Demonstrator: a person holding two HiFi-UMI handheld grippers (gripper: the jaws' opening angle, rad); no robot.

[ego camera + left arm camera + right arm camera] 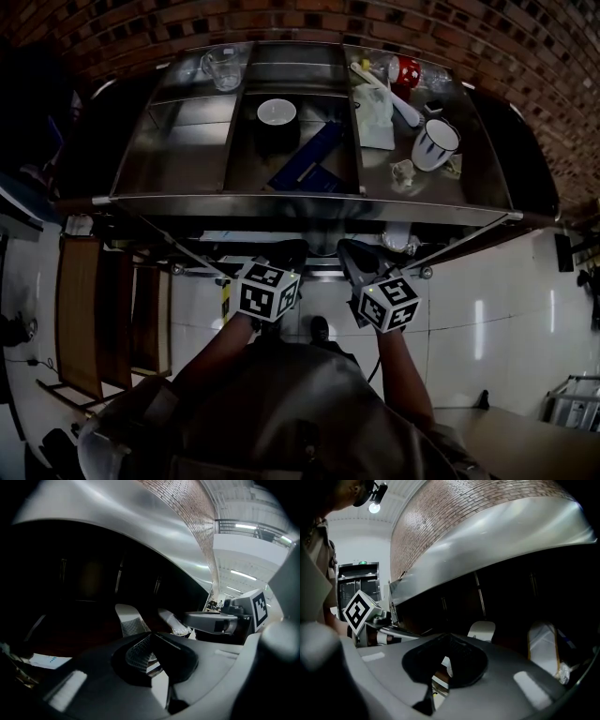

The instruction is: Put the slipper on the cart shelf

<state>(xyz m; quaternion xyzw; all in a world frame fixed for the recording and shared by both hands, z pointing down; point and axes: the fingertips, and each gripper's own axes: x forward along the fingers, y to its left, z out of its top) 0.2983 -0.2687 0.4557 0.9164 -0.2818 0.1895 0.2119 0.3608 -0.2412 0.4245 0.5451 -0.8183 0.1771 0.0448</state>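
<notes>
The left gripper (pixel 150 634) and the right gripper (pixel 450 635) hung side by side just below the rim of the steel cart (pixel 309 199). Each had its jaw tips pressed together on nothing. Ahead, a white slipper (pixel 129 619) sat untouched on the dim lower shelf (pixel 79 639).

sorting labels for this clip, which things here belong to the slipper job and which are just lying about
In the job: left gripper, shut on left slipper; right gripper, shut on right slipper; cart.
Lying about on the cart top: glass, white mug, red dotted object, black tub.
</notes>
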